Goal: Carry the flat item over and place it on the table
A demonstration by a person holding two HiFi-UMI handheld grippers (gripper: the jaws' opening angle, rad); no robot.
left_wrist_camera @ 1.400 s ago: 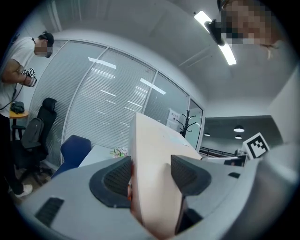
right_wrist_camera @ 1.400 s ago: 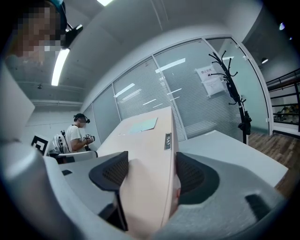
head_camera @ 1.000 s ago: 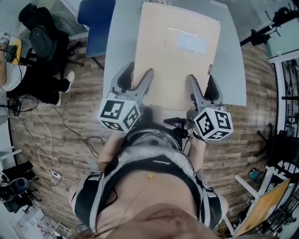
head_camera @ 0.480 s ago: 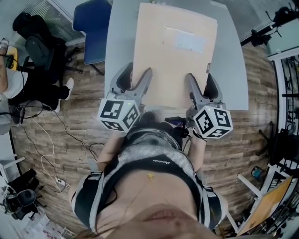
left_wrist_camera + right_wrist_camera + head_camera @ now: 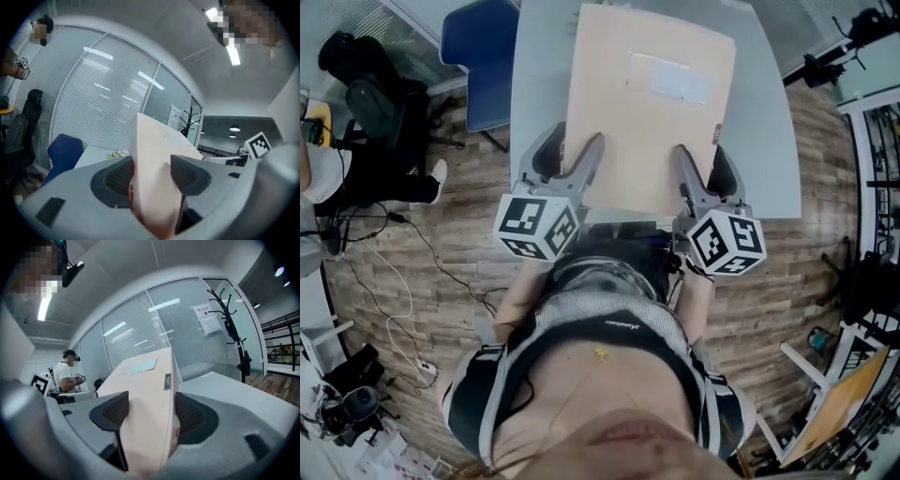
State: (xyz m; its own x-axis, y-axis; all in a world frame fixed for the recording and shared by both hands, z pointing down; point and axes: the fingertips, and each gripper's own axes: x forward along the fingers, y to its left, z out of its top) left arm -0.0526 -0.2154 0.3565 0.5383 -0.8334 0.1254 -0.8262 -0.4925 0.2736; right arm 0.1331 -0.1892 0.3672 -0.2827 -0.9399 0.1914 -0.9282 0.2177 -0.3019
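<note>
Where the flat tan cardboard box (image 5: 652, 103) was: lengthwise over the pale grey table (image 5: 769, 141), its near edge close to the table's near edge; whether it touched the top could not be told.
Box inside: closed, contents hidden.
Box markings: a pale rectangular label (image 5: 670, 77) on its top face, a small dark tag (image 5: 718, 137) on its right edge.
Left gripper (image 5: 572, 155): clenched on the box's near left corner, the cardboard (image 5: 154, 154) pinched between both dark pads.
Right gripper (image 5: 703, 161): clenched on the near right corner, the box (image 5: 150, 394) wedged between its pads beside the dark tag (image 5: 167, 380).
Marker cubes: one at the back of each gripper, left (image 5: 537, 228) and right (image 5: 727, 246), over the person's torso.
Beside the table: a blue chair (image 5: 483, 56) at its left side, a black office chair (image 5: 384, 103) farther left.
Floor: wood-pattern planks (image 5: 441, 253) with loose cables.
Background: glass walls with blinds (image 5: 108, 108), a black coat stand (image 5: 232, 319), a person in a white shirt (image 5: 65, 373).
</note>
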